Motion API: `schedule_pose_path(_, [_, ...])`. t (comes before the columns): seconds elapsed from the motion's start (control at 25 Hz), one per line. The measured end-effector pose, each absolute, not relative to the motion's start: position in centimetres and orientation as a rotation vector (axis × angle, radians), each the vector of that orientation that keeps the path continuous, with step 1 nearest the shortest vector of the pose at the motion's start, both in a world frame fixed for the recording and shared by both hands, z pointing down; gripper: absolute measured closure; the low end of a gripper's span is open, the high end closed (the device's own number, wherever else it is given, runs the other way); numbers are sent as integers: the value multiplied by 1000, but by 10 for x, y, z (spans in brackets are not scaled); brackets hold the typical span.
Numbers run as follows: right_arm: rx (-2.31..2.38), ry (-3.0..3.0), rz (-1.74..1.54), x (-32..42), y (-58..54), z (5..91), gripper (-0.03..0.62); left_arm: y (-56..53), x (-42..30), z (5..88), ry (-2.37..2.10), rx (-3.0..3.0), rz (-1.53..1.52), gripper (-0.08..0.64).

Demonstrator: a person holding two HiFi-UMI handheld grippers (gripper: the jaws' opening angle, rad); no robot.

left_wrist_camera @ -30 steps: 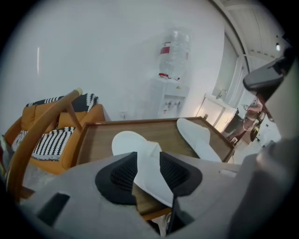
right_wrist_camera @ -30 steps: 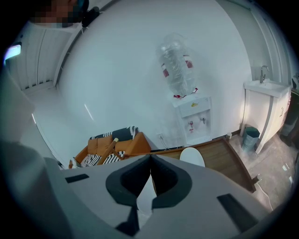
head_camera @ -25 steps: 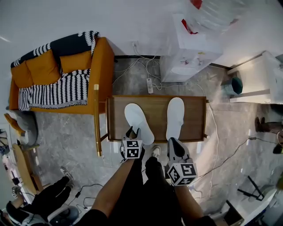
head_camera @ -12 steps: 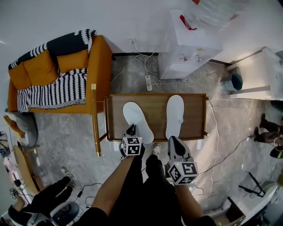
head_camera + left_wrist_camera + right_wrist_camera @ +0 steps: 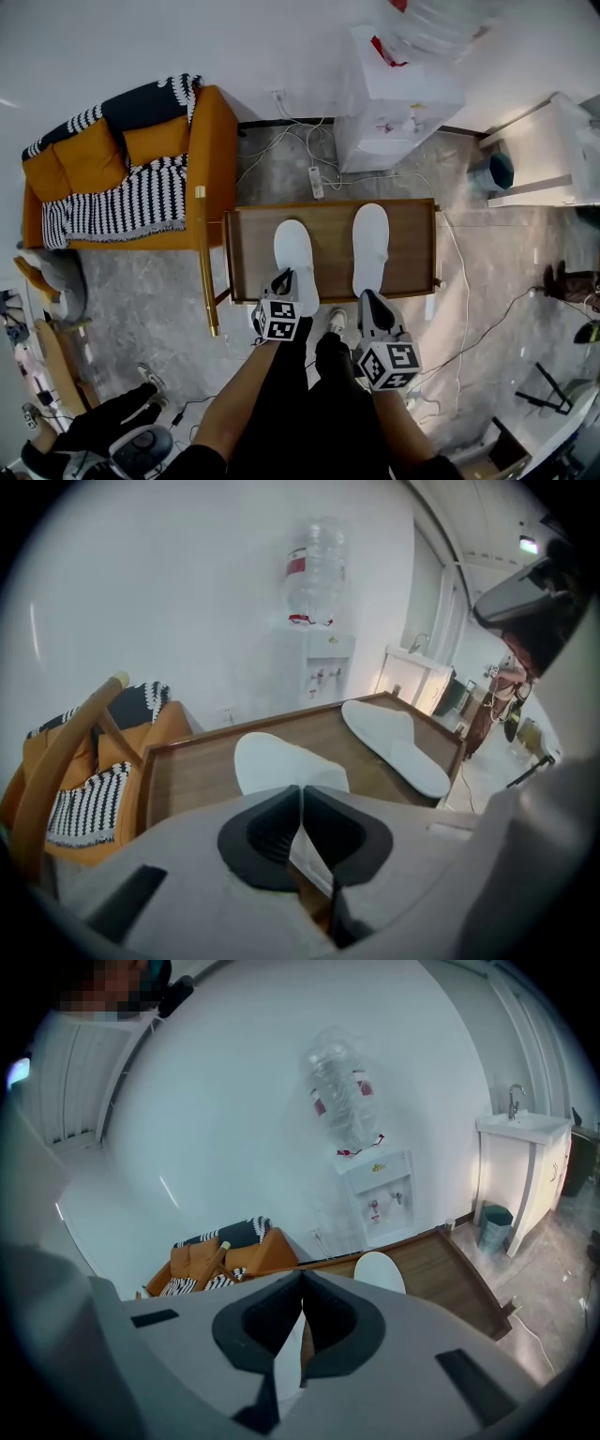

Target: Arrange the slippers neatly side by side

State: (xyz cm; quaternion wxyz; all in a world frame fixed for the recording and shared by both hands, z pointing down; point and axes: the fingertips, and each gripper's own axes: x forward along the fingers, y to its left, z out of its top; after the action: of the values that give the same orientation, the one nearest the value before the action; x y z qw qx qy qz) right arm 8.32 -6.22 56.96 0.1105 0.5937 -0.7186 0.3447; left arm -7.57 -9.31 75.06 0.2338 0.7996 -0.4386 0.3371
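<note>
Shows a room from above. Starts with the orange sofa [image 5: 112, 178] at far left, draped with a black-and-white striped blanket [image 5: 122, 197]. Puts a white water dispenser [image 5: 398, 103] against the back wall, bottle on top. Puts a white cabinet [image 5: 544, 159] at right, with a dark bin [image 5: 494, 173] just beside it. Places a low wooden table [image 5: 328, 230] in the middle of the grey floor, right beside the sofa's arm.

Has both white slippers on that table, toes toward the wall, heels at the near edge: left slipper [image 5: 294, 253] and right slipper [image 5: 370, 244], roughly parallel, apart, bare wood between them.

Left gripper [image 5: 281, 279]: at the near table edge, jaws just closing, now clamped on the heel end of the left slipper, thin white edge pinched between the pads in the left gripper view. Marker cube facing up.

Right gripper [image 5: 367, 297]: also at the near edge, jaws pressed together on the heel of the right slipper, white sliver caught between them in the right gripper view.

Adds a white power strip [image 5: 318, 181] and loose cables on the floor behind the table.
</note>
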Motion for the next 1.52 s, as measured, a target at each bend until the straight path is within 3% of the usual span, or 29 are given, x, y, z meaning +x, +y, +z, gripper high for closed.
schedule_pose_path(0.8, [1863, -2023, 1041, 129, -43, 572, 580, -126, 12, 739, -1005, 2343, 788, 537])
schedule_pose_path(1.52, [1868, -2003, 1054, 144, -46, 580, 580, -124, 17, 775, -993, 2237, 857, 535])
